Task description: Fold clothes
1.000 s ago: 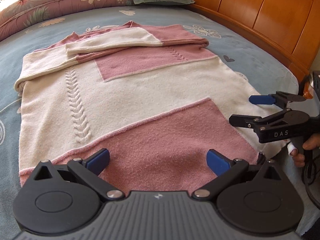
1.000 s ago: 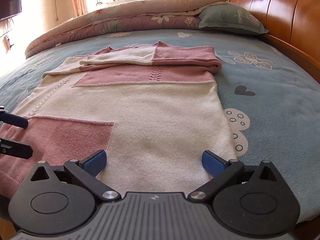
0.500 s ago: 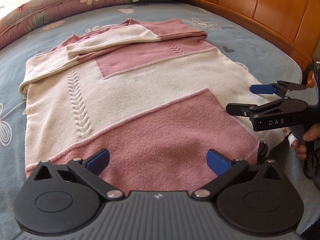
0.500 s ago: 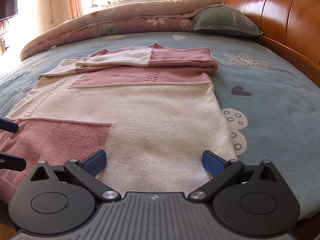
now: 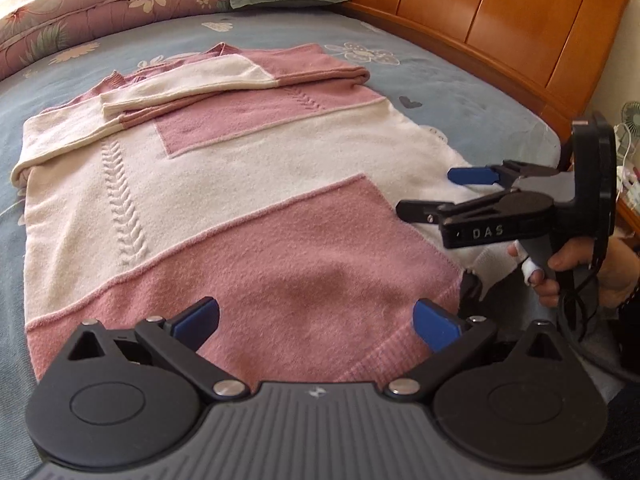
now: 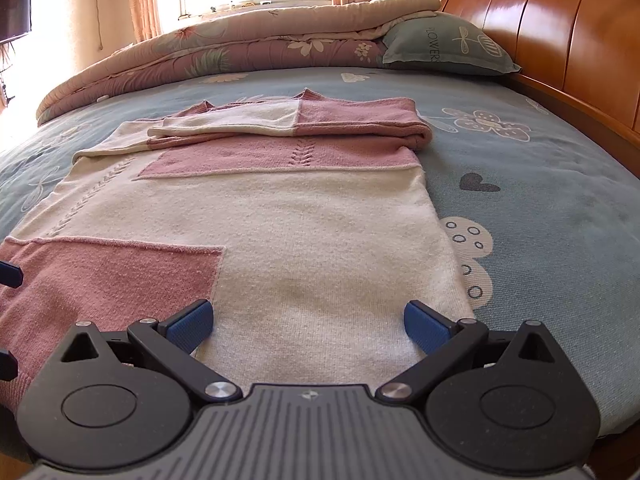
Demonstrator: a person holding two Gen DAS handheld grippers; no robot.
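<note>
Nearest to us, the left tool [image 5: 316, 320] sits with its blue pads spread wide, gripping nothing, poised over the pink hem panel of the sweater [image 5: 224, 200]. The right tool [image 6: 308, 322] is likewise spread wide and empty, positioned over the cream hem section at the sweater's near right corner. In the left wrist view we see the right tool from the side, its two fingers parted one above the other just beside the garment's right edge, with a hand [image 5: 576, 264] wrapped around its grip; one finger carries a white wrap.

The sweater lies flat on the bed [image 6: 540, 184], hem toward us and neckline away. It is knitted in pink and cream blocks, with a raised braid pattern running along the cream band on the left. Both sleeves are folded across the upper body, so the far end forms a thicker layered strip.

The bed carries a blue-grey sheet printed with flowers and a dark heart. Beyond the sweater, a rolled floral quilt [image 6: 240, 52] spans the far side, with a grey-green pillow [image 6: 444, 44] touching its right end. A wooden headboard [image 6: 560, 24] borders the right.
</note>
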